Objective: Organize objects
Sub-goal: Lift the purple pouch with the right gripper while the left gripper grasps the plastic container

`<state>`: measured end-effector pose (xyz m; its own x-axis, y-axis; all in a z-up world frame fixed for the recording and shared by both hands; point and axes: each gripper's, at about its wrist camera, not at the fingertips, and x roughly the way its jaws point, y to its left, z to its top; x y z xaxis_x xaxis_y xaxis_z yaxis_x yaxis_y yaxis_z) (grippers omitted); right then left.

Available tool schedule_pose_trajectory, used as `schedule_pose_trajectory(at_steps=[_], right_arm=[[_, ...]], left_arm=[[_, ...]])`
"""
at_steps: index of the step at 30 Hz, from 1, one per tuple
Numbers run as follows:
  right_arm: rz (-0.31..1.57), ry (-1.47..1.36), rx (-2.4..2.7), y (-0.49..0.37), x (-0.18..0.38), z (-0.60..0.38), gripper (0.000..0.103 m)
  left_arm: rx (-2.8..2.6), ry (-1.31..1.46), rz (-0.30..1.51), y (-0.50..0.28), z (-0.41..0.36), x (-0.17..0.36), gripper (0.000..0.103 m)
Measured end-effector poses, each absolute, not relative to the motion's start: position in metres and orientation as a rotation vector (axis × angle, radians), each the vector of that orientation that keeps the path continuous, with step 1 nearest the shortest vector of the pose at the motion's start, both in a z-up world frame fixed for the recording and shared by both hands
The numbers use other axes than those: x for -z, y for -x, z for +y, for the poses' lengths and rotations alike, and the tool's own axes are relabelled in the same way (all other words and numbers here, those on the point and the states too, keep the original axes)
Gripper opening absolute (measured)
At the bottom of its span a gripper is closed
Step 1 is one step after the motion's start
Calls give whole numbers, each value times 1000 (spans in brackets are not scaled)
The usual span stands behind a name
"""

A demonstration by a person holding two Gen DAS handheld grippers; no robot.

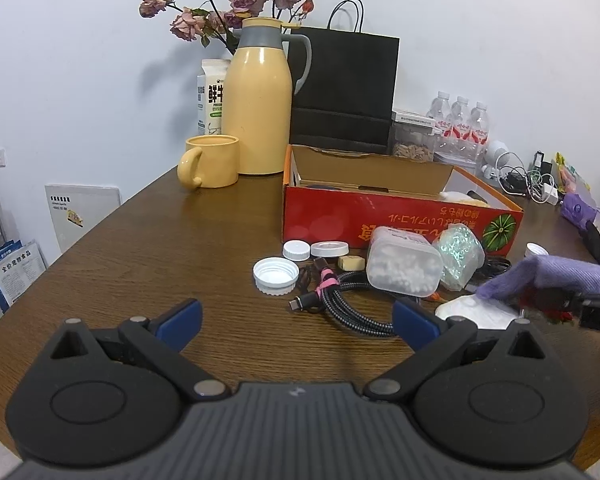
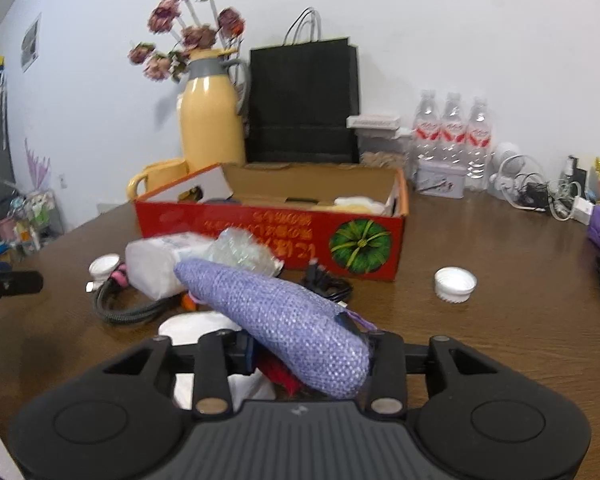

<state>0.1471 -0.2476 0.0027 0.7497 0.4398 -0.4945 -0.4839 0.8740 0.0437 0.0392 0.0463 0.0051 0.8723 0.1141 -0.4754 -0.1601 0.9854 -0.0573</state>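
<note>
My right gripper is shut on a purple woven pouch, held slanted above the table just in front of the clutter. The same pouch shows at the right of the left wrist view. Near the table's front my left gripper stands open with nothing between its blue pads. Ahead lie a braided cable, three white caps, a clear tub of white beads, a glittery packet and a white round pad. Behind them sits an open red cardboard box.
A yellow thermos, a yellow mug, a milk carton and a black paper bag stand at the back. Water bottles and tangled chargers are at the back right. Another white cap lies alone on the right.
</note>
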Motion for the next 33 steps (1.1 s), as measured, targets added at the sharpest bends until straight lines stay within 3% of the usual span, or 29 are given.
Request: schedule_pose_trajectory(at_steps=[7, 12, 14, 15, 16, 33], right_arm=[[512, 74, -549, -142, -1, -238, 52], [497, 60, -564, -142, -2, -236, 52], [486, 62, -581, -141, -3, -234, 37], [480, 69, -588, -141, -4, -233, 12], [474, 71, -592, -140, -5, -232, 6], [286, 112, -521, -129, -29, -240, 3]], left_arm=[[-148, 99, 494, -39, 48, -4, 103], [-139, 96, 500, -41, 46, -3, 103], [-137, 95, 503, -42, 46, -2, 103], [-137, 95, 504, -42, 46, -2, 103], [-136, 95, 505, -42, 46, -1, 103], [-97, 40, 503, -71, 31, -7, 103]])
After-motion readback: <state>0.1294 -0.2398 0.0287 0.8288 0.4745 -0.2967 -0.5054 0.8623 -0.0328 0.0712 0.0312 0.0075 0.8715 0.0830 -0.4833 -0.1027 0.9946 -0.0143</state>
